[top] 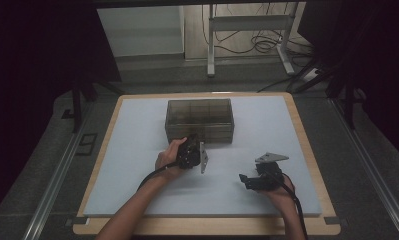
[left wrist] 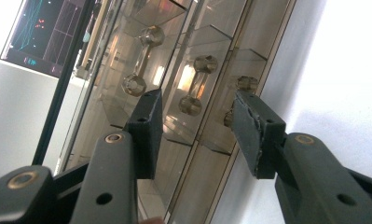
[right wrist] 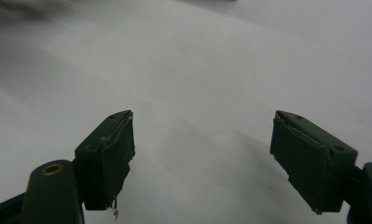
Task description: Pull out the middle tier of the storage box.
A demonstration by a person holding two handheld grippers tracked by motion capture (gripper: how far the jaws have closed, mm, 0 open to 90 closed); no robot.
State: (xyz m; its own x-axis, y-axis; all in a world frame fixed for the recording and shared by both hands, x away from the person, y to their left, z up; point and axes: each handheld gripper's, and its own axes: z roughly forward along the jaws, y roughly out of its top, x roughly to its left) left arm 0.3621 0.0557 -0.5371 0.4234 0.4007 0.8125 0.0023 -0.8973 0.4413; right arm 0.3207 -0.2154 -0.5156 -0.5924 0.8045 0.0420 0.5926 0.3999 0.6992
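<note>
The left gripper [top: 192, 141] has its jaws roughly half spread with nothing clamped between them; in the left gripper view the two black pads [left wrist: 148, 123] stand either side of the middle drawer handle [left wrist: 198, 84], short of touching it. That gripper is rolled onto its side, so the smoky, see-through drawer box [top: 200, 120] looks tilted in its camera, and the handle's long axis runs about along the gap between the pads instead of across it. Judging by that, the grip would have to close across the bar's thin width, and the jaws seem wide enough to pass over it with a short push forward. From above, the box stands on the white mat of the bench [top: 137, 150], toward the far middle, directly ahead of the left gripper and just beside its tips. The right gripper [top: 243, 178] hangs low over bare mat at the near right, well apart from the box, jaws spread wide and empty, so the left hand [top: 168, 160] is clearly the nearer one for the pull.
</note>
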